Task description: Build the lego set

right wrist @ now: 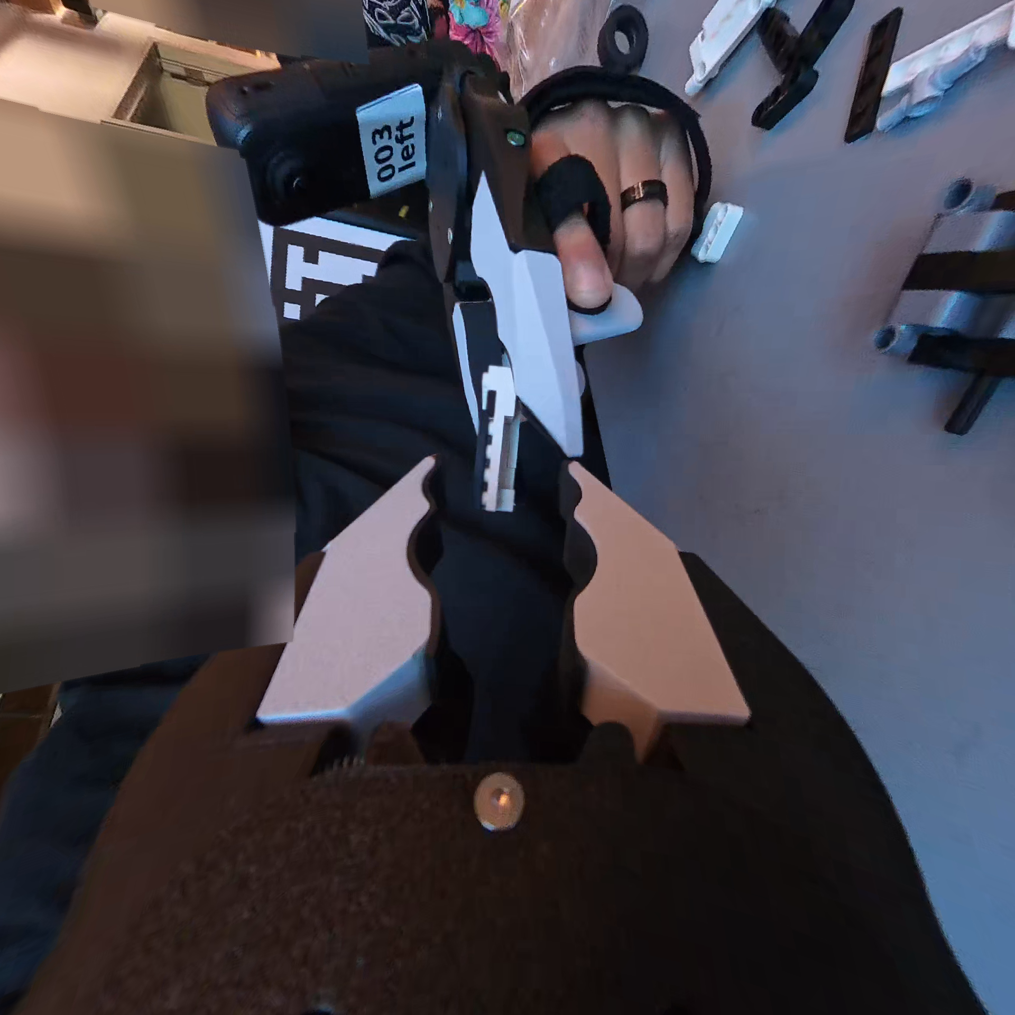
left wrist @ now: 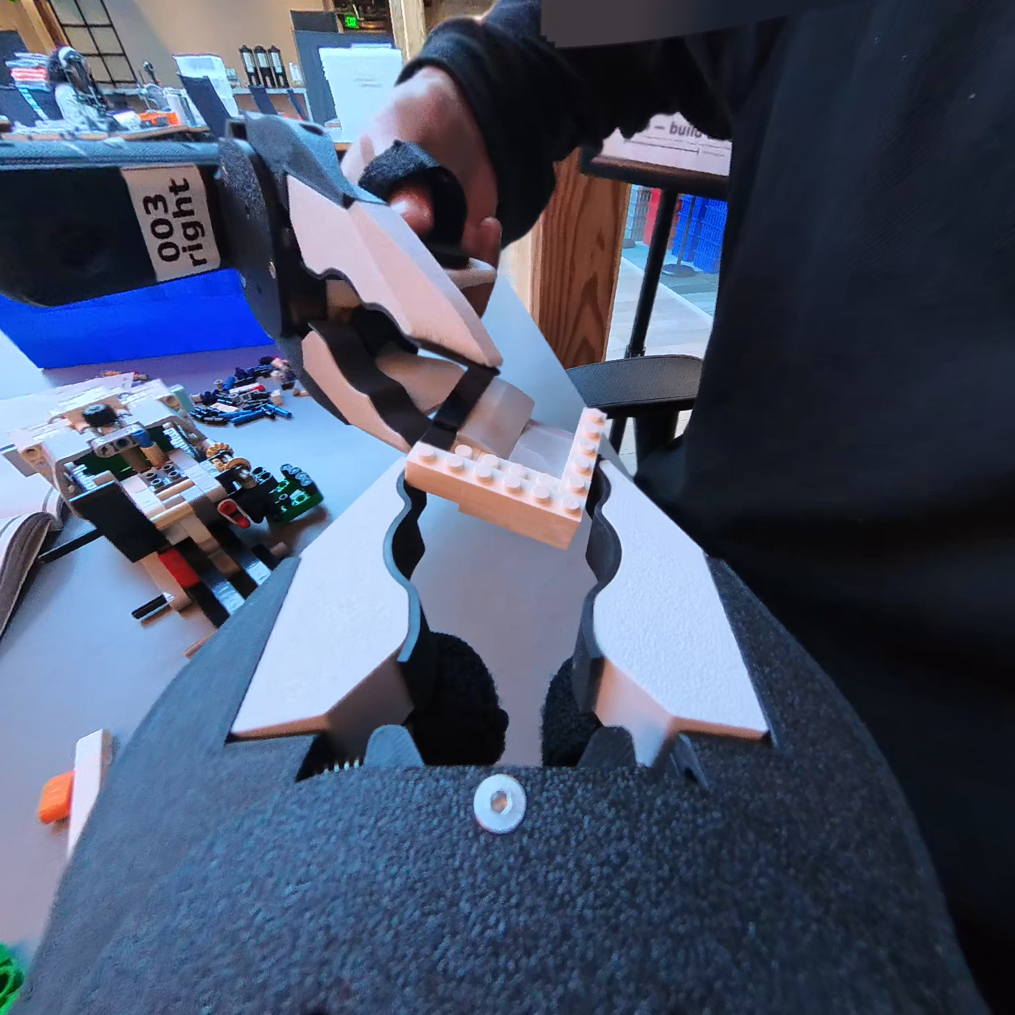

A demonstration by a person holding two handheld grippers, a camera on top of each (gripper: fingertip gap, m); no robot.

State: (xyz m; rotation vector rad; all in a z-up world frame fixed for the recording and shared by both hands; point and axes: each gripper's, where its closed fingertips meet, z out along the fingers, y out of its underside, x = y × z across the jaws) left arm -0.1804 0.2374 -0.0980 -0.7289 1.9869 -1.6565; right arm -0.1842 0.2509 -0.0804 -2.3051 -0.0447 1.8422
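A white L-shaped Lego assembly (left wrist: 516, 483) with studs on top is held in the air between the fingertips of my left gripper (left wrist: 502, 478), which is shut on it. My right gripper (left wrist: 467, 406) comes in from the upper left, with its tips at the far end of the assembly. In the right wrist view the assembly (right wrist: 497, 439) shows edge-on in the left gripper (right wrist: 516, 428). Its lower end lies between the spread tips of my right gripper (right wrist: 502, 467), with gaps on both sides. The right gripper is open.
A partly built Lego model (left wrist: 159, 494) sits on the grey table (left wrist: 340, 439) at the left, next to an open booklet (left wrist: 22, 538), a pile of small parts (left wrist: 241, 401) and a green piece (left wrist: 291, 494). Loose black and white parts (right wrist: 785, 82) and a grey-black sub-assembly (right wrist: 961, 307) lie at the right. A person in black stands close. Both grippers' tips are close together, under 4 cm apart.
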